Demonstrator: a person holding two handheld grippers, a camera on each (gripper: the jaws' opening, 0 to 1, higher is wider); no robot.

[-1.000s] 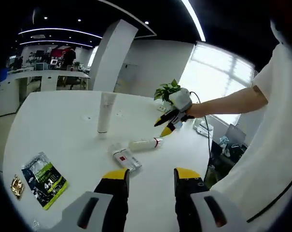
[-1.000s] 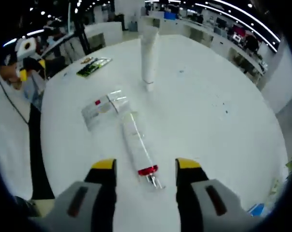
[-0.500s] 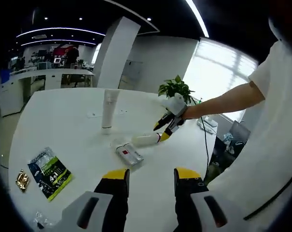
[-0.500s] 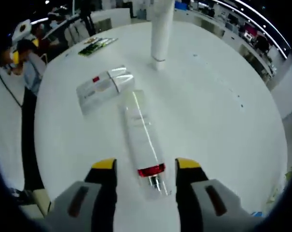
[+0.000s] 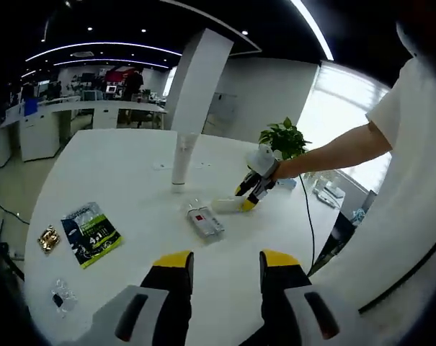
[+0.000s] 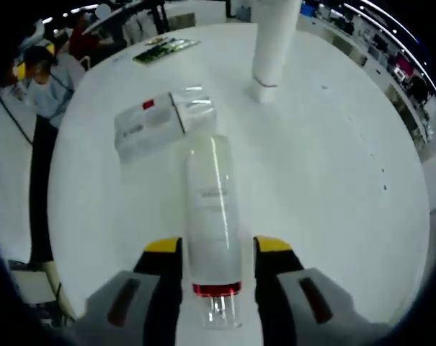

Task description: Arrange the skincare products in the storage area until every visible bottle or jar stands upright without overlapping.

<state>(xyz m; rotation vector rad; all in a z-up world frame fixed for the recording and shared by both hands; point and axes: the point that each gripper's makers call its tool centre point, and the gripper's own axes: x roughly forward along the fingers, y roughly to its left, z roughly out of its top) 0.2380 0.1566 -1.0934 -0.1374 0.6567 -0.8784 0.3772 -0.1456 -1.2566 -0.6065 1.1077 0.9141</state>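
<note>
Right gripper: the right gripper (image 6: 210, 249) has its yellow tips on both sides of the lying clear bottle (image 6: 212, 209). The jaws sit snug at the bottle's sides, near its red-banded end. I cannot tell if they are squeezing it yet. In the left gripper view this right gripper (image 5: 252, 193) is at the bottle (image 5: 228, 204) on the table.

Left gripper: the left gripper (image 5: 225, 261) hangs over the near edge of the white table (image 5: 109, 155). Its jaws are apart and hold nothing.

Clear bottle: it lies flat on its side, just beside a flat clear packet with a red mark (image 6: 160, 122). It looks smooth and round, so I think it could slip or roll. It is likely hard and light. A good place to hold is across the body, a bit above the red band, not on the thin pump tip.

White tube: the white tube (image 6: 273, 43) stands upright on its cap, a little past the packet.

Other things: a green pack (image 5: 94, 232) lies well off to the side.

Next step: I think the bottle needs lifting and tipping until it stands up, apart from the tube.
</note>
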